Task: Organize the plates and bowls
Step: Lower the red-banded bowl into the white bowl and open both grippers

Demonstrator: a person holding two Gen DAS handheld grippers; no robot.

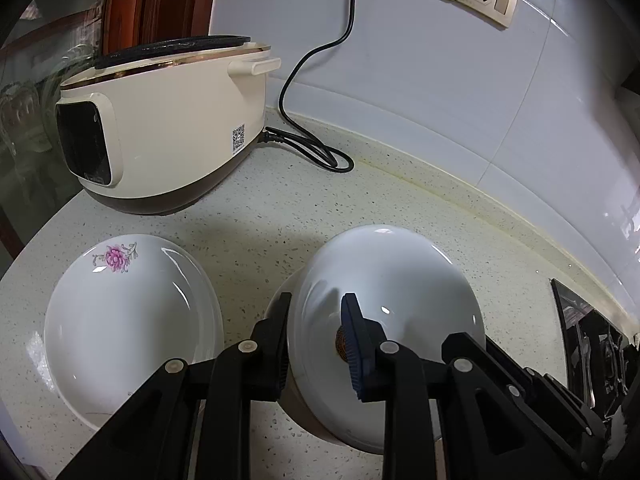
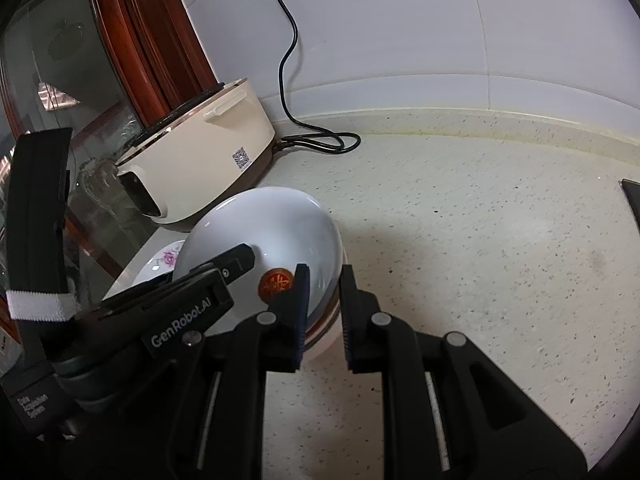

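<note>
Two grippers on one job: rice cooker upper left, flowered plate lower left, stacked bowl centre. My left gripper and right gripper straddle its rim, nearly closed, grip uncertain. Stacking looks done; next, back out cleanly.

Counts — 1 white bowl, 1 flowered plate, 1 cream cooker w/ 1 black cord, 2 grippers — left, right.
</note>
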